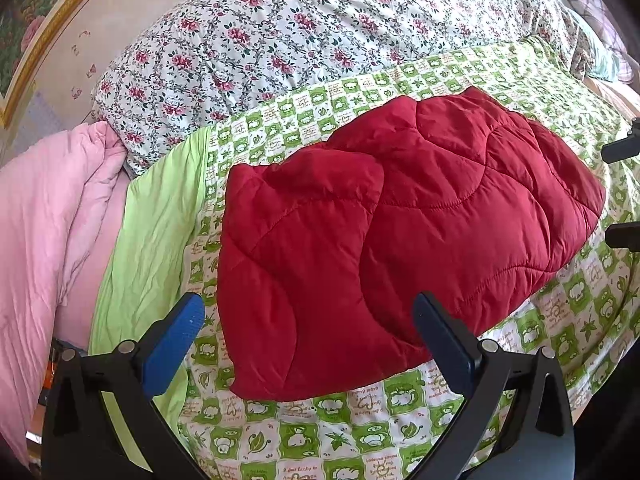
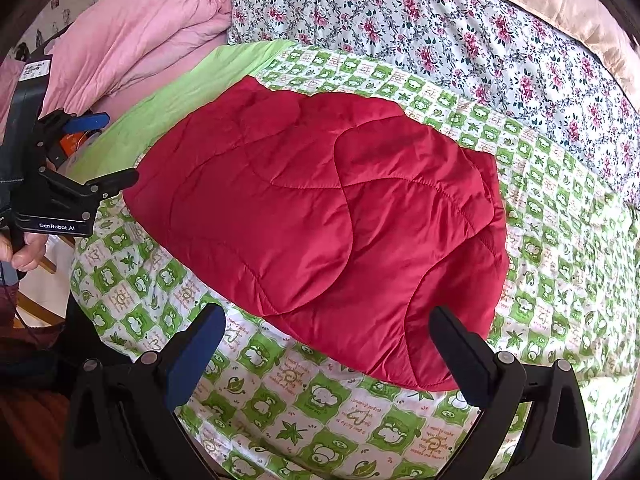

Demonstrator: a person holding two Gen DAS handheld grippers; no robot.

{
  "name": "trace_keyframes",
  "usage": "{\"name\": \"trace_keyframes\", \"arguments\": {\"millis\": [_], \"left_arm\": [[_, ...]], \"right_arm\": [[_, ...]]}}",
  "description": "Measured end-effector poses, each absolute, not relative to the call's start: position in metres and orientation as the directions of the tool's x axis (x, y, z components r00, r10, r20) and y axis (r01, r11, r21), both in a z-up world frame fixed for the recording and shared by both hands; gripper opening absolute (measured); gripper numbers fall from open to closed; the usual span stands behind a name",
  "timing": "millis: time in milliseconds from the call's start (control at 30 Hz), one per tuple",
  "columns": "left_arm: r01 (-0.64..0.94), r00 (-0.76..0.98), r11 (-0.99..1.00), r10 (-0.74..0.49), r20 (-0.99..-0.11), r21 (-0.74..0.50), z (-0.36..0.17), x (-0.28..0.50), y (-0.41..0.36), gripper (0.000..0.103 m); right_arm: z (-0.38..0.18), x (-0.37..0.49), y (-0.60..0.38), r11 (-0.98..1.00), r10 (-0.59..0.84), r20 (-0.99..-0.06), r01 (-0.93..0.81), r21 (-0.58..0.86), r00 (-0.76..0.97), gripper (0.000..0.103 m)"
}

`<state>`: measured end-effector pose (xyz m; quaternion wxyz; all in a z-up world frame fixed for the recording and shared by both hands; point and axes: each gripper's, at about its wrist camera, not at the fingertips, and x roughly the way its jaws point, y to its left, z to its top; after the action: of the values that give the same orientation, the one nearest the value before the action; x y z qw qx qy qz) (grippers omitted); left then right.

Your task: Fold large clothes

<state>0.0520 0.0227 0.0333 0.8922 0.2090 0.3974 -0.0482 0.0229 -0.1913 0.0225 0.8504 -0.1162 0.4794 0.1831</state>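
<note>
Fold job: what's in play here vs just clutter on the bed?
In play:
- red quilted jacket, lying folded on the green patterned sheet
- left tool, open, empty
- right tool, open, empty

Just lying about:
- floral quilt
- pink duvet
- beige pillow

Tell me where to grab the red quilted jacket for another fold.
Take the red quilted jacket by its near bottom corner, probably coming low from the front with the right gripper. That edge lies flat on the green patterned sheet, thin enough for the open jaws.
</note>
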Motion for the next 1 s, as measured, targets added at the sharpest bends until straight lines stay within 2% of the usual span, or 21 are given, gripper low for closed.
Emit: {"name": "trace_keyframes", "arguments": {"millis": [1000], "left_arm": [[0.242,0.679,0.911,0.088,-0.729,0.335,0.031,0.064,0.023,0.103]], "right_arm": [[0.024,0.035,-0.190,0.903,0.213,-0.851,-0.430,-0.016,0.480,0.102]]}}
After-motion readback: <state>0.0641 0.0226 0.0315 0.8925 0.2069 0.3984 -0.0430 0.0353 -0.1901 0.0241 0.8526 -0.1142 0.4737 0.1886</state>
